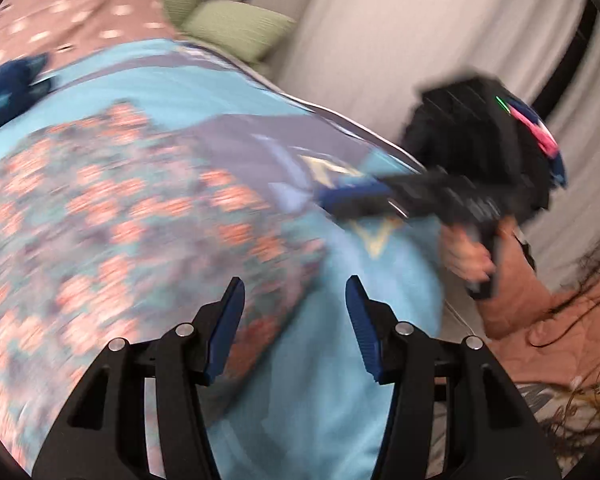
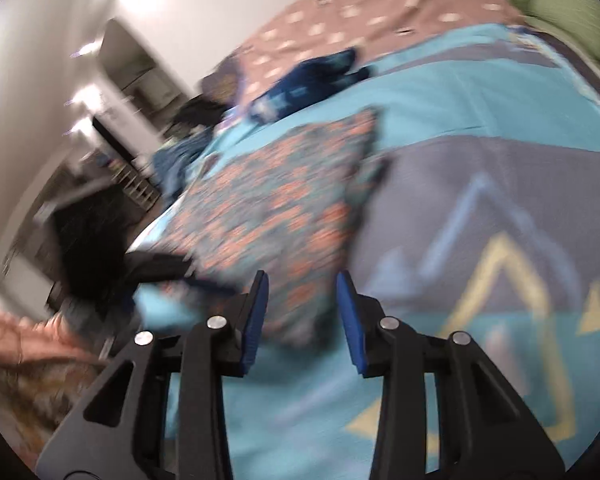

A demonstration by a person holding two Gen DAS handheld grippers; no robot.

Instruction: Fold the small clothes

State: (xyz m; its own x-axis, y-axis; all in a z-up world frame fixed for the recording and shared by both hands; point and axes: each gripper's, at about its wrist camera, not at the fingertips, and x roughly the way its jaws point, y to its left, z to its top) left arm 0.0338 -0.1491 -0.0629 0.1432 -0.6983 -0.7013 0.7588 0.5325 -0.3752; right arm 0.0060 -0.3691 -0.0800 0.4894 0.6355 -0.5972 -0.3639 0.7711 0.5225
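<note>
Jaws of left gripper [image 1: 295,300] and right gripper [image 2: 302,300] stand open and empty, so you should grasp the flat orange-and-grey patterned cloth [image 2: 284,200] by its near corners.

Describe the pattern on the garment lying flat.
Orange blotches on blue-grey garment, clearest in the right wrist view.

Two close downward wrist views, shared bedspread [image 1: 332,360]
</note>
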